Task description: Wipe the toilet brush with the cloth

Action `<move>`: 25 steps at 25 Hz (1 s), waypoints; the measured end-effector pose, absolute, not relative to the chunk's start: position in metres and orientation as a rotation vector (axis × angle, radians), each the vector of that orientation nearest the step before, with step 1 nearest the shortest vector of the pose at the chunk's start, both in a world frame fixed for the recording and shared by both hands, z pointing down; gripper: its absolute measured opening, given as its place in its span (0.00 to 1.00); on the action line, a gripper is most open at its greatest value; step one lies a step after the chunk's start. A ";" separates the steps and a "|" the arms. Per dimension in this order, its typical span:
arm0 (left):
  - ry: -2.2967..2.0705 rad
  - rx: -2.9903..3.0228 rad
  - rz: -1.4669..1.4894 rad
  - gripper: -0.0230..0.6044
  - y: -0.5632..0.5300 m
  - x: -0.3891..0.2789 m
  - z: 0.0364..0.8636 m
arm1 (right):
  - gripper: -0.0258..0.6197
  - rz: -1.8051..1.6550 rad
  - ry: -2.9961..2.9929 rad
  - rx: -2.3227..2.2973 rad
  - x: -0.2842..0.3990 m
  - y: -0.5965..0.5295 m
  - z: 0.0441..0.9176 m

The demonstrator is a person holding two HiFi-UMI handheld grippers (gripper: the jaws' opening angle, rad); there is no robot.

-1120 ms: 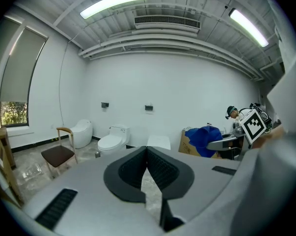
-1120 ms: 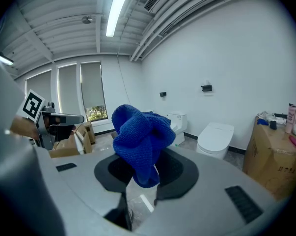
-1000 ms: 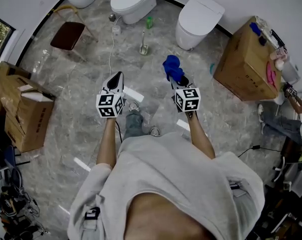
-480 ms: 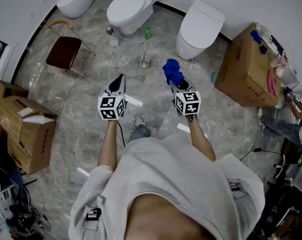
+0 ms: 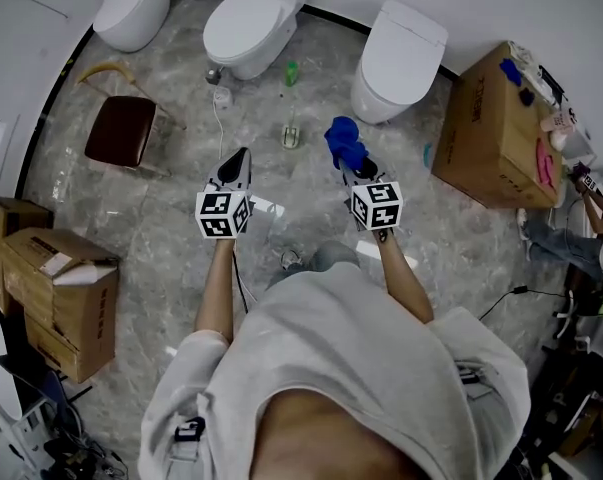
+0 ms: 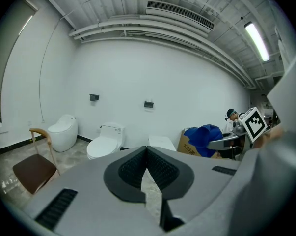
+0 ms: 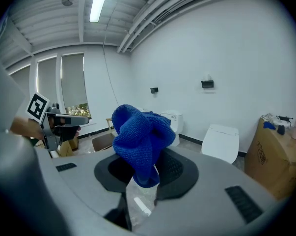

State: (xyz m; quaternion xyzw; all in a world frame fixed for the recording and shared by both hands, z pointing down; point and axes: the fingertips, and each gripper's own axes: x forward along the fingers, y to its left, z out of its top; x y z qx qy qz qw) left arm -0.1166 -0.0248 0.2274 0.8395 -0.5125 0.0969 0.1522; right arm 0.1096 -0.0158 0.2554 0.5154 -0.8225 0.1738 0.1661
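- Head view: the brush (image 5: 290, 135) stands on the far floor (image 5: 171, 243), well apart from both grippers. The cloth (image 5: 343, 140) juts from the right gripper (image 5: 358, 171).
- Left gripper view: the left gripper (image 6: 147, 156) has its jaws pressed together, holding nothing.
- Right gripper view: the jaws are clamped on the cloth. We advise opening the left gripper on the brush handle and steadying it before wiping.
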 end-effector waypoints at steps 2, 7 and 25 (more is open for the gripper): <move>-1.457 2.413 0.284 0.07 -0.035 -0.118 0.232 | 0.22 0.502 -2.340 1.465 0.107 -0.022 0.260; -1.412 2.421 0.318 0.07 -0.060 -0.107 0.245 | 0.22 0.527 -2.318 1.460 0.110 -0.041 0.273; -1.366 2.312 0.431 0.07 -0.197 -0.077 0.336 | 0.22 0.708 -2.299 1.373 0.113 -0.174 0.362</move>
